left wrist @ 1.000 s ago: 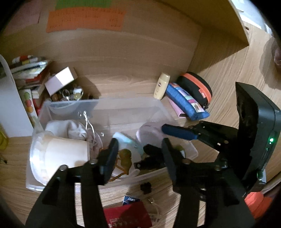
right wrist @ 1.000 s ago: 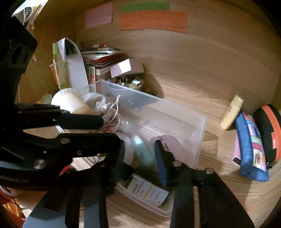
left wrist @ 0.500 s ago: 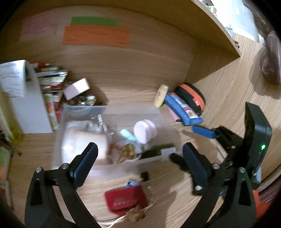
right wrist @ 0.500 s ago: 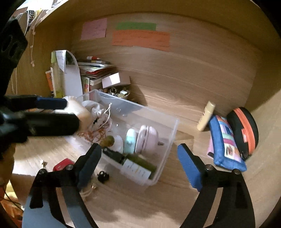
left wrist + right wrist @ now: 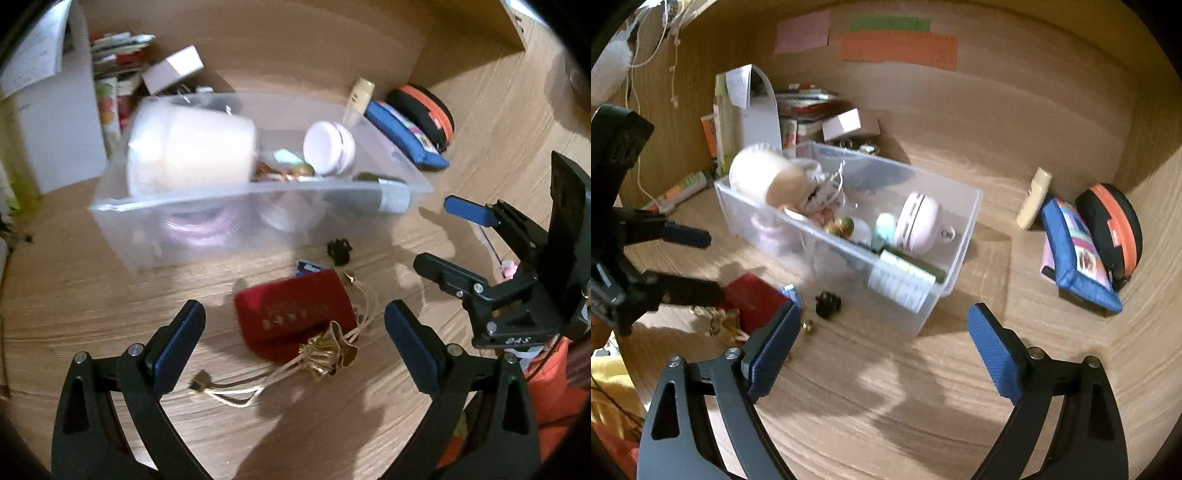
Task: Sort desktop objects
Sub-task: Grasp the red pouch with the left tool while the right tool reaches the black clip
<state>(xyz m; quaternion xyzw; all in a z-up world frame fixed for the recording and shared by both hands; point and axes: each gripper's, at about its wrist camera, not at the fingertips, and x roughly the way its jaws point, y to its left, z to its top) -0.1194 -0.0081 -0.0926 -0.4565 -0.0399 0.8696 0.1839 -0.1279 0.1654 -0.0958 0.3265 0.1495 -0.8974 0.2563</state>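
A clear plastic bin (image 5: 229, 225) (image 5: 960, 243) stands on the desk, holding a white roll (image 5: 188, 147), a pink round case (image 5: 919, 221), a green bottle (image 5: 908, 266) and small items. My left gripper (image 5: 293, 339) is open, just above a red box (image 5: 295, 314) with a gold bow (image 5: 327, 354) and cords. My right gripper (image 5: 882, 339) is open and empty in front of the bin. A black clip (image 5: 339, 251) (image 5: 828, 303) lies beside the red box (image 5: 753, 302). The right gripper also shows at the right of the left wrist view (image 5: 454, 240).
A blue pouch (image 5: 1075, 254), a black and orange case (image 5: 1112, 225) and a cream tube (image 5: 1034, 197) sit at the back right. Books (image 5: 805, 107), a white box (image 5: 842, 123) and a white file stand (image 5: 757, 110) crowd the back left. Wooden walls enclose the desk.
Both grippers opened wide and drew back out of the bin. The green bottle stays inside the bin. The left gripper has dropped toward the red box.
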